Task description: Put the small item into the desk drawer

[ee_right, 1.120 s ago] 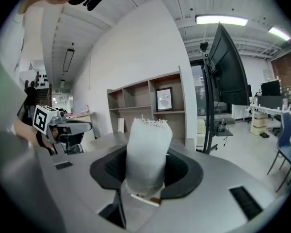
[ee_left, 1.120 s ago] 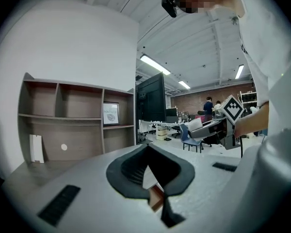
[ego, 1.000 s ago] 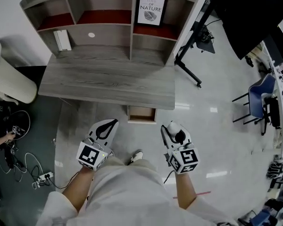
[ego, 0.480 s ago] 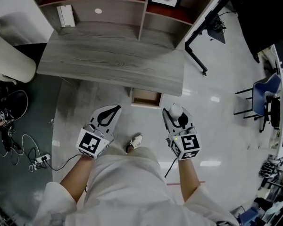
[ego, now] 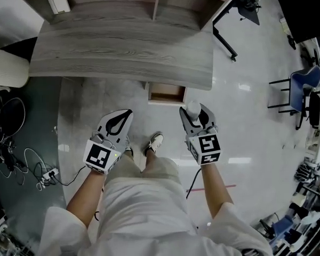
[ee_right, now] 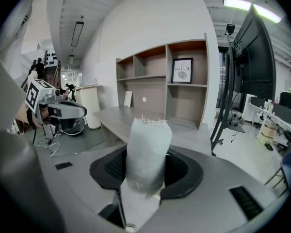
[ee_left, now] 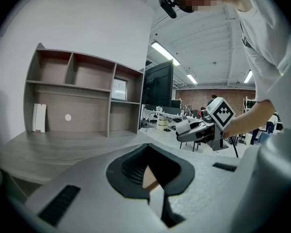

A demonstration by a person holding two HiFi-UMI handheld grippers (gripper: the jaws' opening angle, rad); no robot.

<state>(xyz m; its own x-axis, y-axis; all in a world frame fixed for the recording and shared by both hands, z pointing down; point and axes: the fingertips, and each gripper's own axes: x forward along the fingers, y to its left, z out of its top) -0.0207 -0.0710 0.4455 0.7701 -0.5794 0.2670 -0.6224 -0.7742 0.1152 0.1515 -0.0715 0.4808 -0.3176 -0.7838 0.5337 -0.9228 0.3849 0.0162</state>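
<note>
The small item is a white gauze-like roll (ego: 193, 109) (ee_right: 148, 149), standing upright between the jaws of my right gripper (ego: 195, 115) (ee_right: 145, 171), which is shut on it. The drawer (ego: 166, 94) is pulled open under the front edge of the grey wooden desk (ego: 122, 47); the roll hangs just to the right of it and nearer to me, over the floor. My left gripper (ego: 118, 122) (ee_left: 148, 178) hovers left of the drawer, jaws shut with nothing in them. Each gripper shows in the other's view: the right gripper (ee_left: 199, 127), the left gripper (ee_right: 63, 111).
The person's shoe (ego: 156, 142) is on the floor between the grippers. A white rounded seat (ego: 5, 68) and loose cables (ego: 16, 159) lie left; black stand legs (ego: 226, 31) and a blue chair (ego: 301, 89) stand right. The desk's hutch holds a framed print (ee_right: 183, 71).
Both grippers have come down and forward toward the desk's front edge. The head view has tipped lower, so the hutch shelves have slid out at the top. The roll stays held.
</note>
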